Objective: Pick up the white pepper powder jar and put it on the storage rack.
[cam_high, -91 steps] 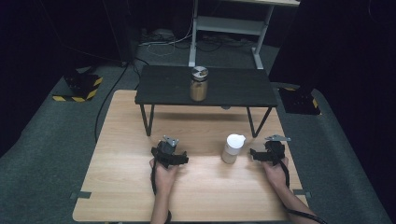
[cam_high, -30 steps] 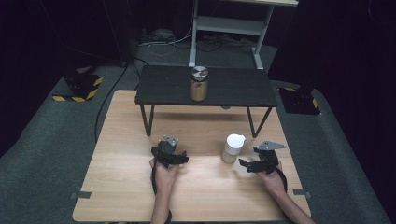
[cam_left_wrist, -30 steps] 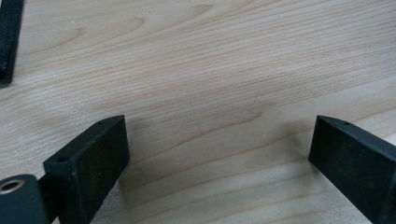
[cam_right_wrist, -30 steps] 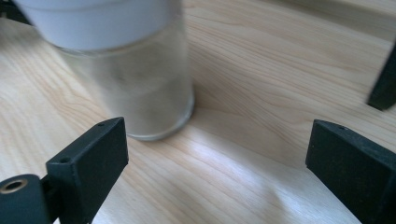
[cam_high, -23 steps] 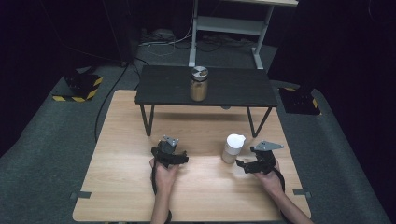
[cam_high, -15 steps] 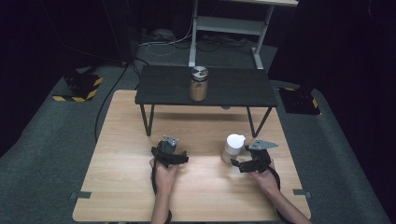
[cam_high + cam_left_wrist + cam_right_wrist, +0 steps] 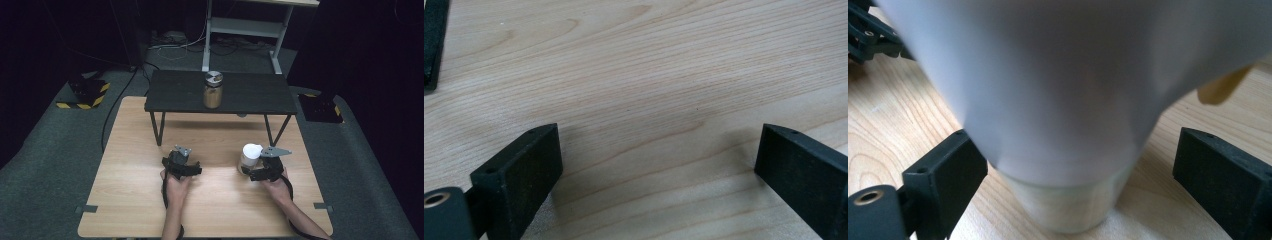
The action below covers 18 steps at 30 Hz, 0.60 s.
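While right gripper (image 7: 256, 172) jaws, just closing, flank white-capped jar (image 7: 249, 158) untouched, left gripper (image 7: 181, 161) at 9 o'clock rests spread

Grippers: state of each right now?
Left gripper: open, nothing between the jaws.
Right gripper: open, just been closing around the white-capped jar, pads not pressing yet.

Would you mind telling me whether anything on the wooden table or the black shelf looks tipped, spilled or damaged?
Nothing stands out. The white-lidded jar stands upright on the light wooden table, between the open right tongs. The metal-lidded jar of brown contents stands upright on the black shelf. No spill shows.
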### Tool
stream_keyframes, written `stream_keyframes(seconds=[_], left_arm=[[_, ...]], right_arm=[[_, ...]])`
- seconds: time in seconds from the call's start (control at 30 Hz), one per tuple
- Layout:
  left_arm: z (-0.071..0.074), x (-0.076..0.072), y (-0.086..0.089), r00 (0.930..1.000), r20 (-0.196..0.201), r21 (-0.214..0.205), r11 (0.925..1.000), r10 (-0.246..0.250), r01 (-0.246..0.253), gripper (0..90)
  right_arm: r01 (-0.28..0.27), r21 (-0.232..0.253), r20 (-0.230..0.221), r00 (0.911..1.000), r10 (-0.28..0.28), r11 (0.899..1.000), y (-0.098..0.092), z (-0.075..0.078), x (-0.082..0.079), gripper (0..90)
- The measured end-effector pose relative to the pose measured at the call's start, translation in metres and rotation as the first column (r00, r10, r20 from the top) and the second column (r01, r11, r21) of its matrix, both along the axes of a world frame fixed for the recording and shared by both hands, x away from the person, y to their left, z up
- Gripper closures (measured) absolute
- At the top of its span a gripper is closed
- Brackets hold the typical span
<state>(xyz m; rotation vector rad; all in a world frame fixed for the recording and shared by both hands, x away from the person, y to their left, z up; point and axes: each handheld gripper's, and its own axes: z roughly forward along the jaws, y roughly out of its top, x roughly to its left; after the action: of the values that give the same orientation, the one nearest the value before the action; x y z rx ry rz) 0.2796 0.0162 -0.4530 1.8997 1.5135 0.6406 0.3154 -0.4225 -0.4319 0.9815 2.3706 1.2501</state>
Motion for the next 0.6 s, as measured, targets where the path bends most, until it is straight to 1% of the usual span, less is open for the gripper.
stream_keyframes(seconds=[0.27, 0.6], left_arm=[[0.000, 0.000, 0.000, 1.0000, 0.000, 0.000, 1.0000, 0.000, 0.000, 4.9], [0.000, 0.000, 0.000, 1.0000, 0.000, 0.000, 1.0000, 0.000, 0.000, 4.9]], right_arm=[[0.012, 0.005, 0.002, 0.9999, -0.012, 1.000, 0.006, -0.002, 0.002, 10.1], [0.021, 0.005, 0.016, 0.9996, -0.021, 1.000, 0.012, -0.005, 0.002, 16.8]])
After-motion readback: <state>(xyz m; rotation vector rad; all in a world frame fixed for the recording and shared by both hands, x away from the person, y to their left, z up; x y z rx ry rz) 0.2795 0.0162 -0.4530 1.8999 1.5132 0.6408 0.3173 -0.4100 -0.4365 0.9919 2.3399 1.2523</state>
